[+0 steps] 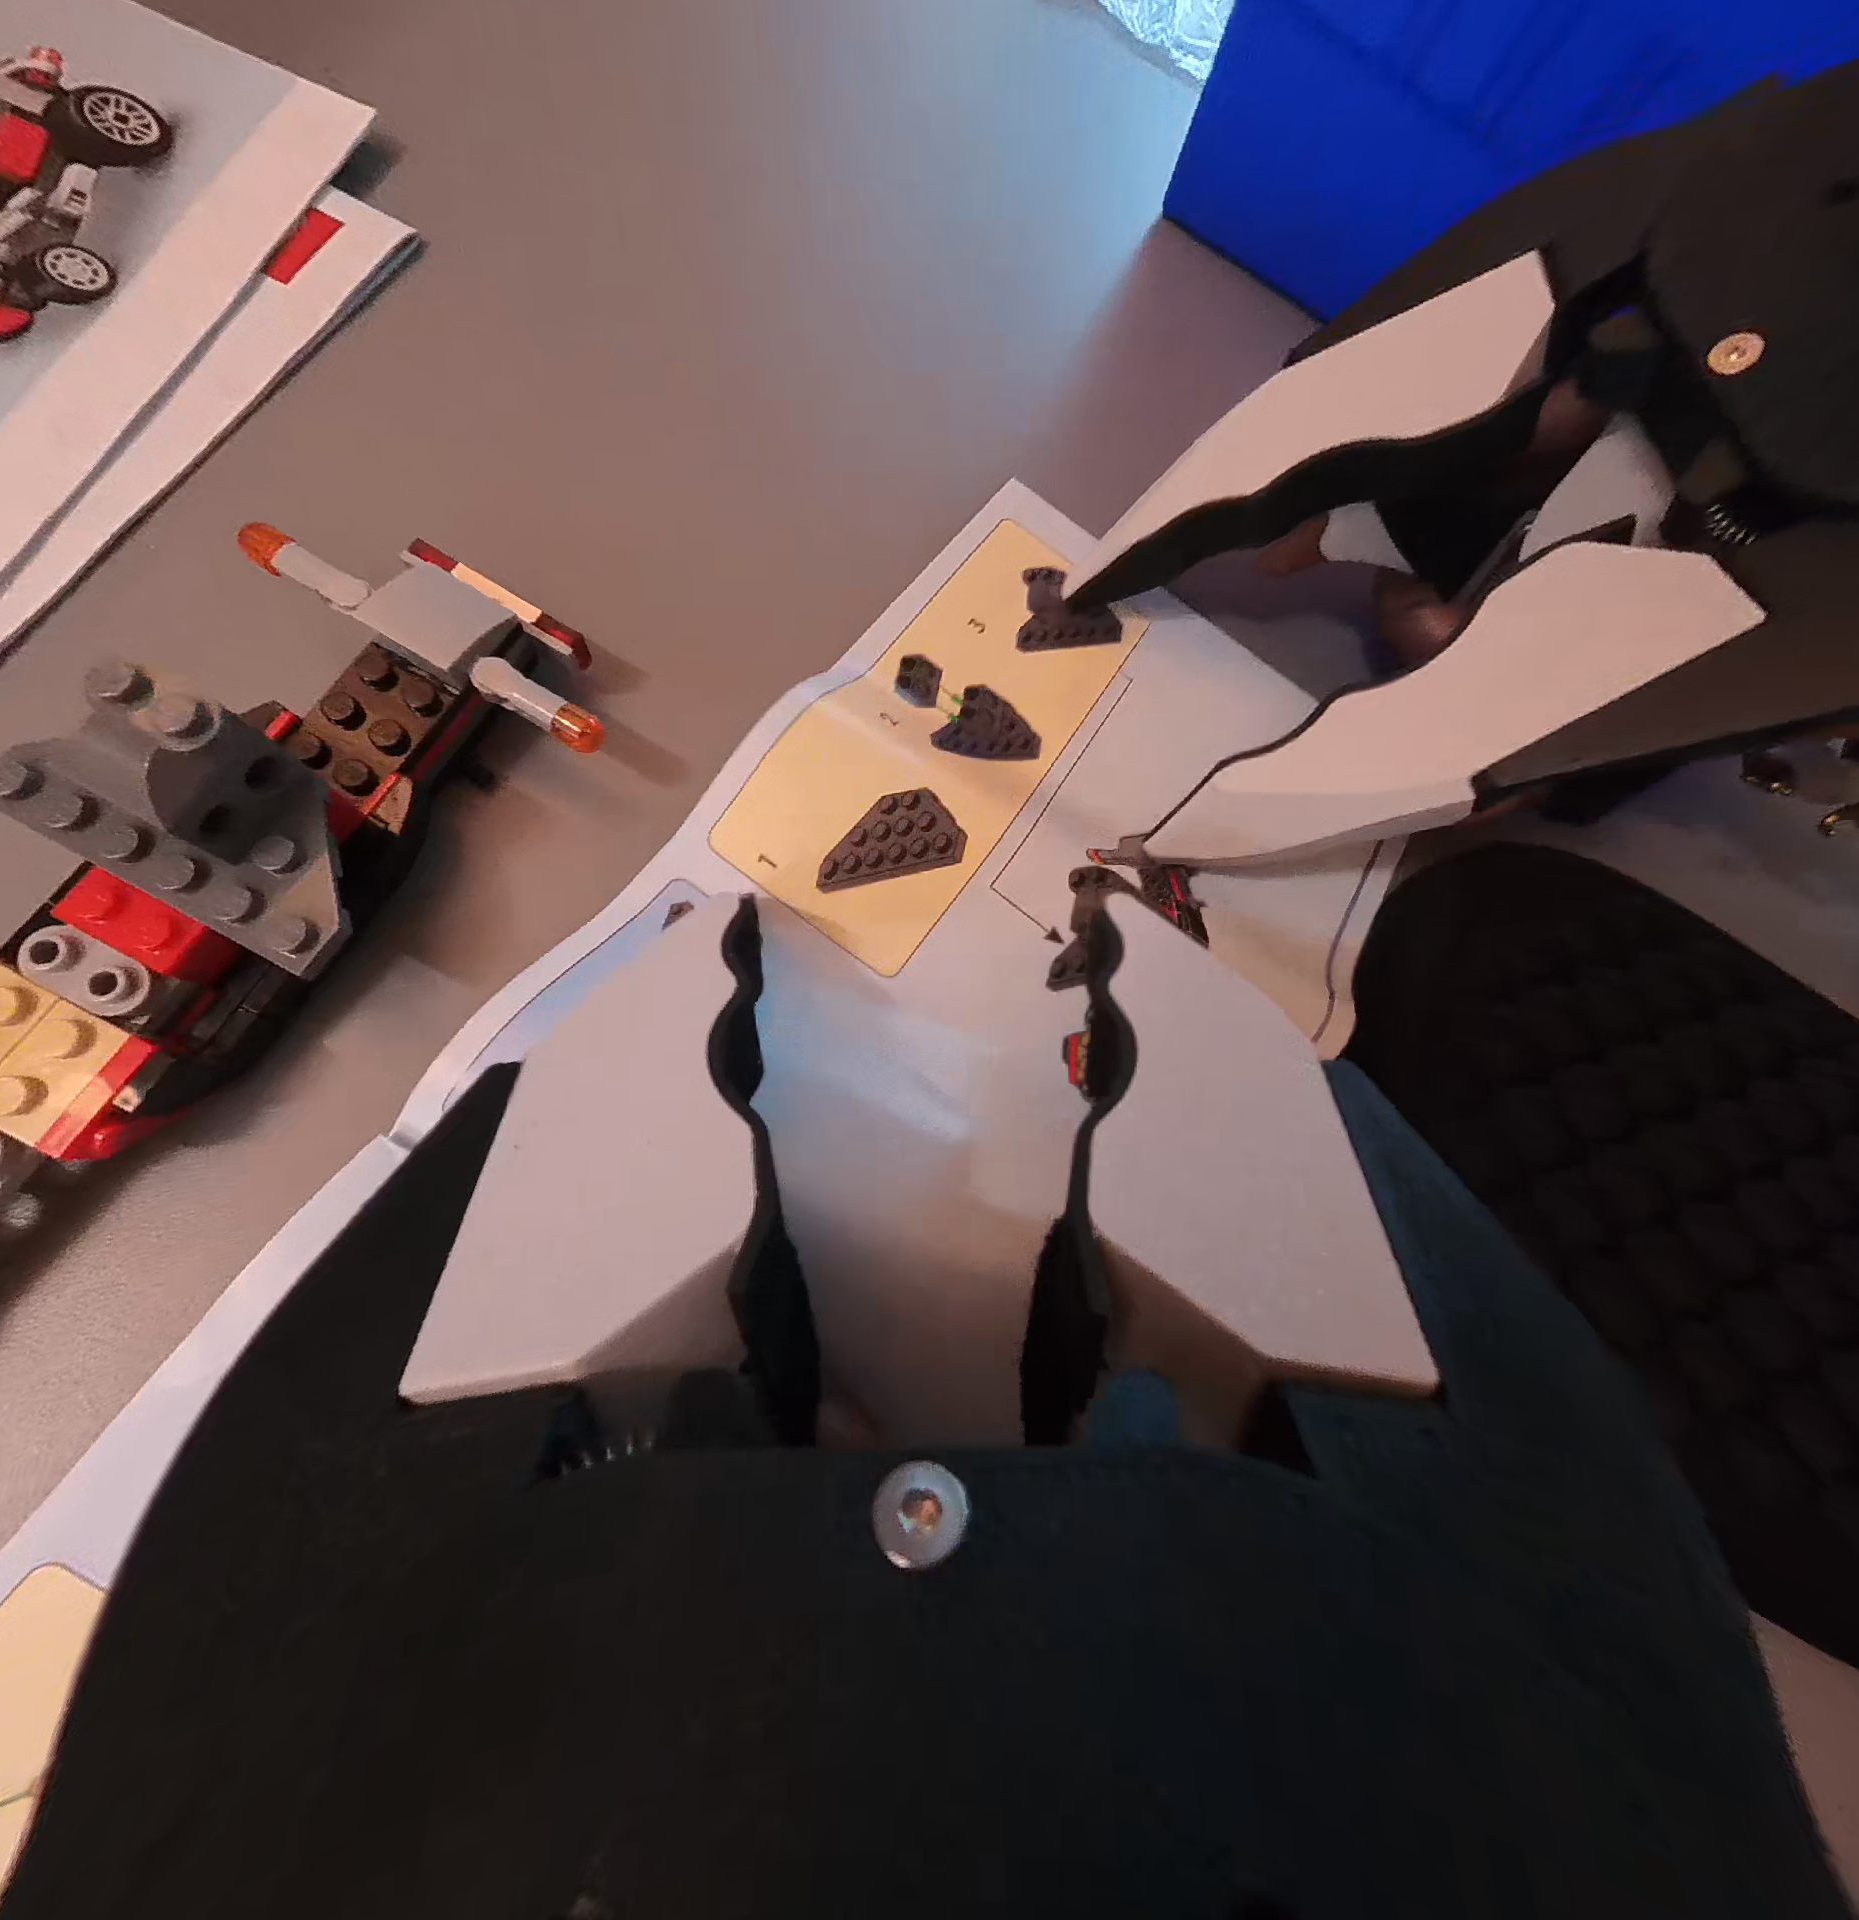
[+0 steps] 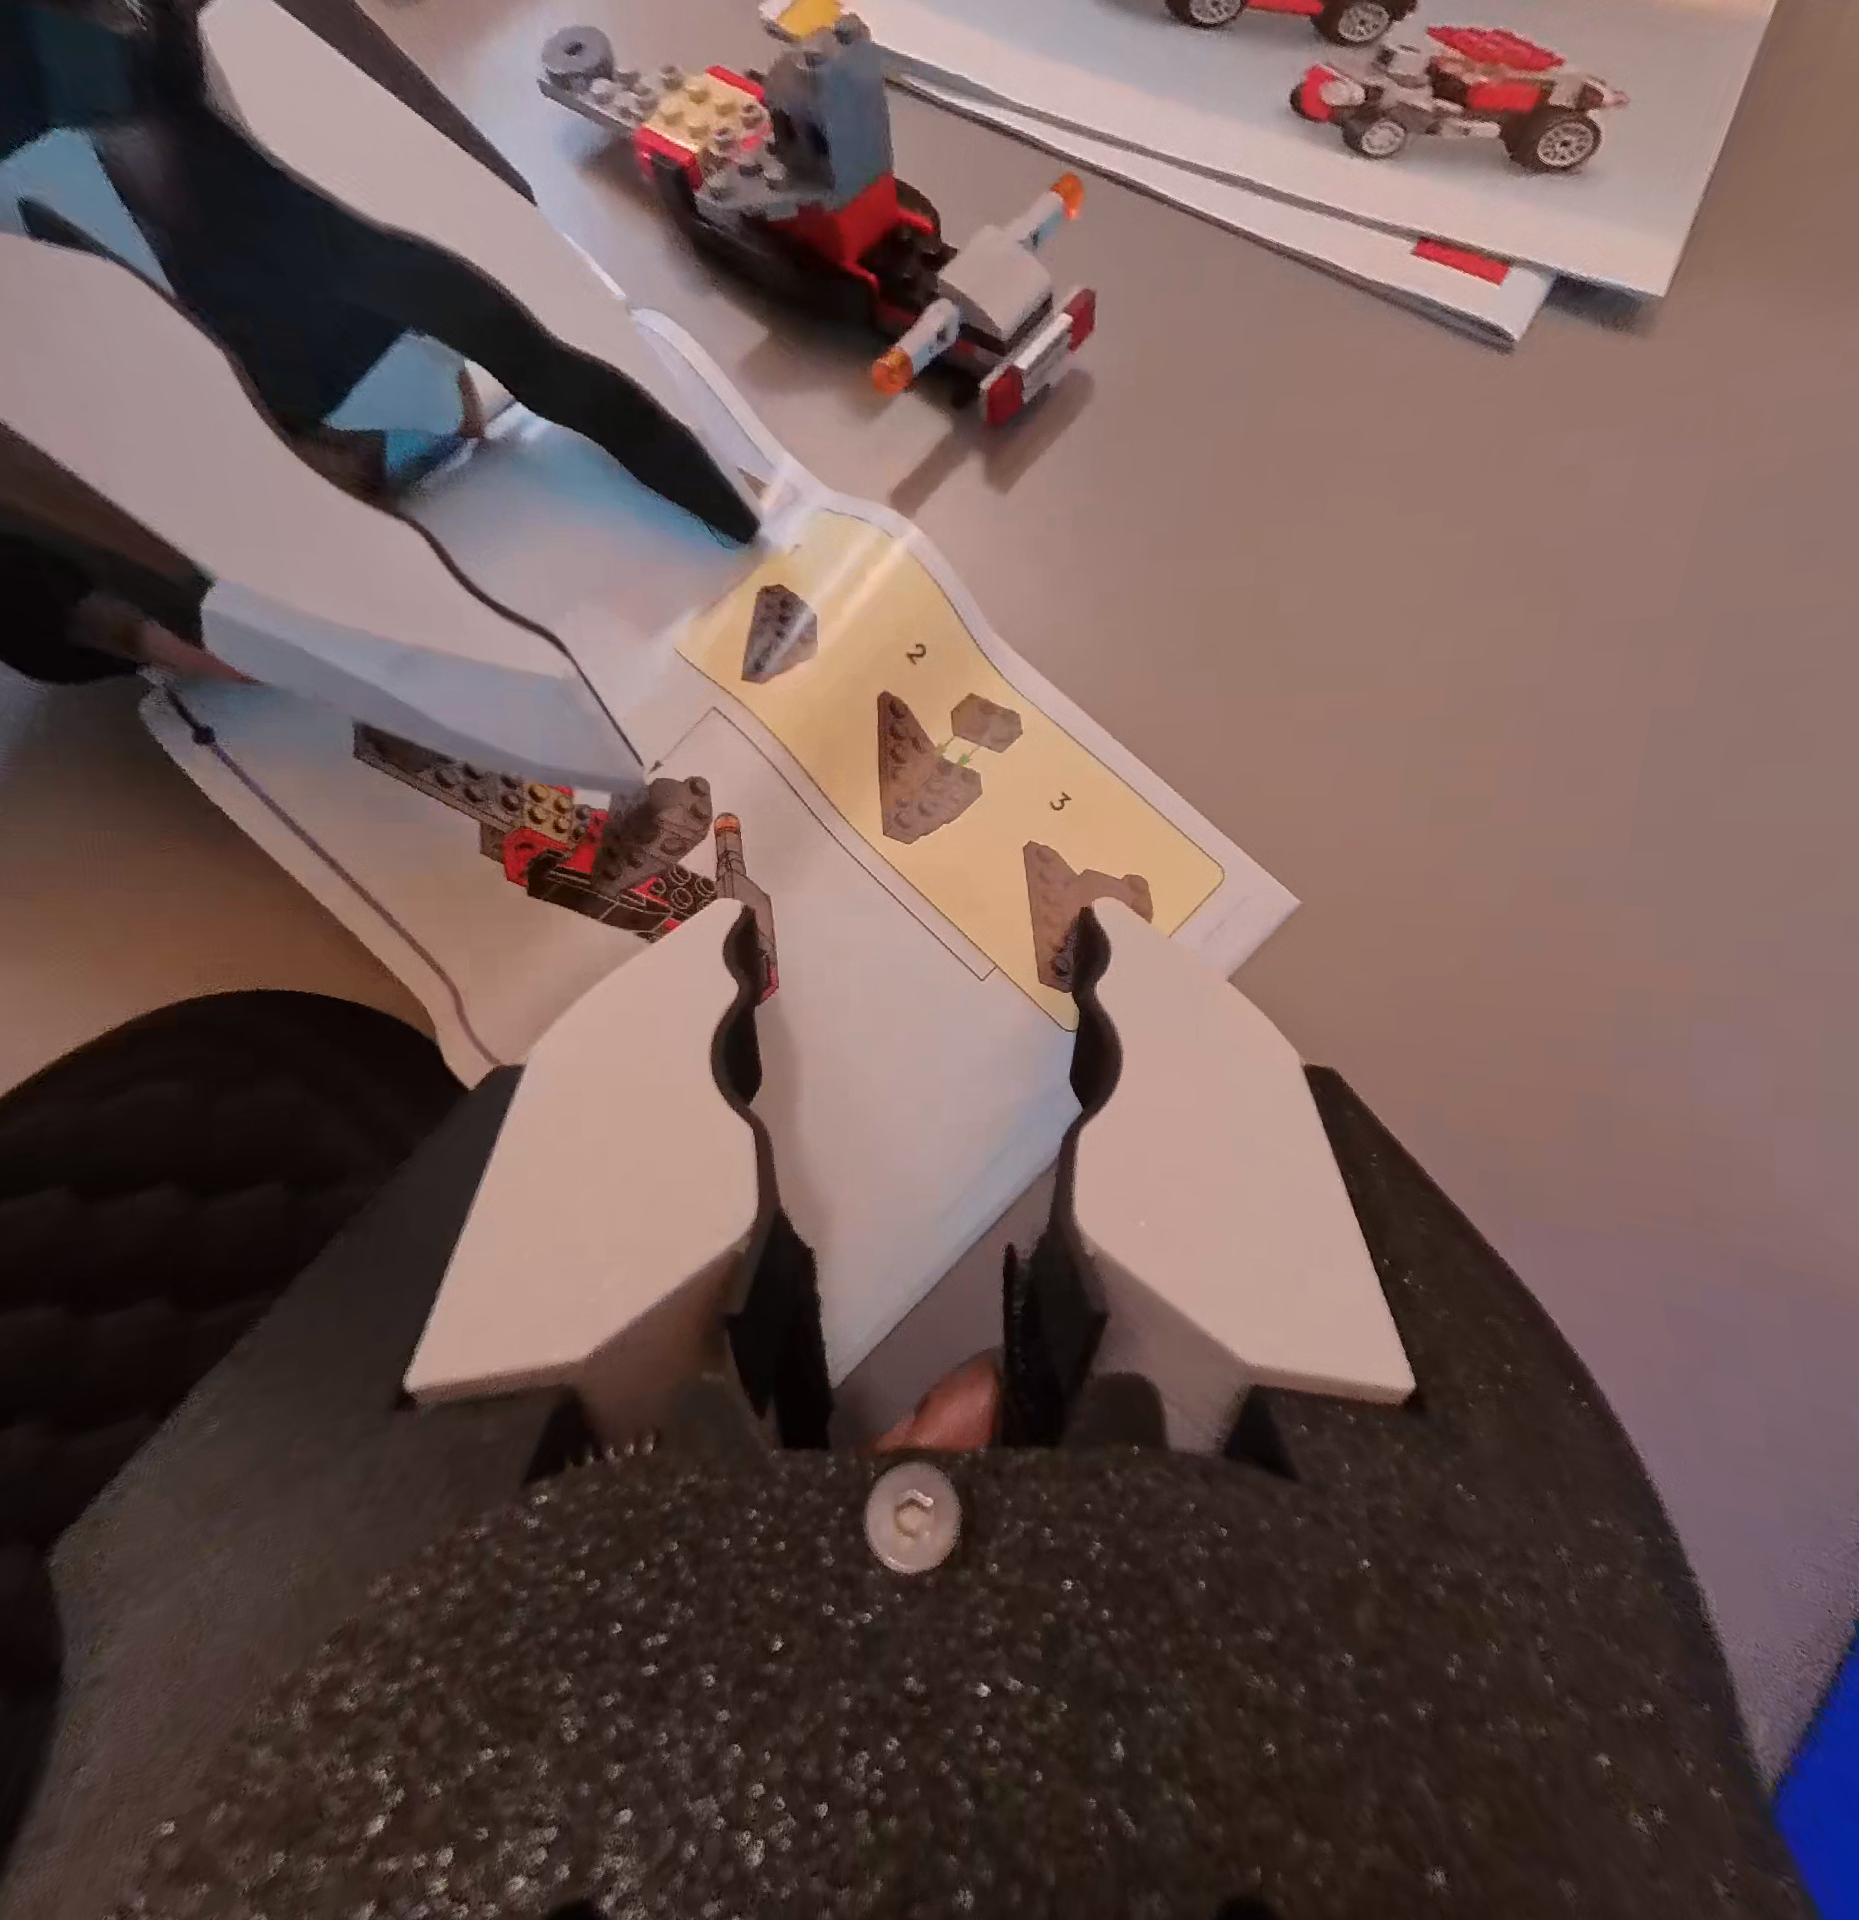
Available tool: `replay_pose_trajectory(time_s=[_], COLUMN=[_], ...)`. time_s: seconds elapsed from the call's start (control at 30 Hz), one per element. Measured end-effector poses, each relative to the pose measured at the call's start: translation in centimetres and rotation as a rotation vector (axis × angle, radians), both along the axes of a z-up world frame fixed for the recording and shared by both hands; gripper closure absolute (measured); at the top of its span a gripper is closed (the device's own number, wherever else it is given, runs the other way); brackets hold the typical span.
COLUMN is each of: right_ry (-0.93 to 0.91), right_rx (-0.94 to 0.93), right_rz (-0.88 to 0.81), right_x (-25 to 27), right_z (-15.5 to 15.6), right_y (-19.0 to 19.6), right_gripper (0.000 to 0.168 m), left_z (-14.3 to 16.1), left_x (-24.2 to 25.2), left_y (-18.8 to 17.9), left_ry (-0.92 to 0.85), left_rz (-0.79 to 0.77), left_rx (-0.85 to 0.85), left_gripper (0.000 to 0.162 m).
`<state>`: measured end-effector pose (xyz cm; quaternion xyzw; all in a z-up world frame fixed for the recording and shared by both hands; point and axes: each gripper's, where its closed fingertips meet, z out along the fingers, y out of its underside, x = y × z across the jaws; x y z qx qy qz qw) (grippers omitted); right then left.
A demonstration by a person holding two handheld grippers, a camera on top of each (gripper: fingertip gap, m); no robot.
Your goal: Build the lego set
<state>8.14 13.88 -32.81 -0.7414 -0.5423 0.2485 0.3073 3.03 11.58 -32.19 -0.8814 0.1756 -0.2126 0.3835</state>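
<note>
Over the open white instruction sheet (image 1: 904,1091) on the grey counter (image 1: 800,364), my left tongs (image 1: 925,935) and right tongs (image 2: 914,925) both gape wide, holding nothing. Red-grey-black half-built lego vehicle (image 1: 229,831) sits left, beside the sheet.

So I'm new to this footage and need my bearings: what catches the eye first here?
The half-built red, black and grey lego vehicle stands on the grey table, left of the open instruction page. Both the left gripper and right gripper hover open over that page. More booklets lie beyond the model.
</note>
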Motion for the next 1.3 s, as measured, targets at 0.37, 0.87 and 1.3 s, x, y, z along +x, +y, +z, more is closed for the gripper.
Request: replay_pose_trajectory(time_s=[0.37,0.87,1.3], right_ry=[0.071,0.086,0.028], right_rx=[-0.098,-0.163,-0.048], right_rz=[0.116,0.296,0.091], right_x=[-2.1,-5.2,2.1], right_z=[0.4,0.6,1.2], right_y=[-2.1,-5.4,0.9], right_gripper=[0.116,0.111,0.098], left_z=[1.5,0.2,-0.4], left_x=[0.3,-1.1,-1.4], left_y=[0.1,1.0,0.6], left_ry=[-0.110,0.095,0.236], left_rz=[-0.009,0.115,0.077], left_rx=[0.057,0.056,0.084], left_gripper=[0.076,0.094,0.126])
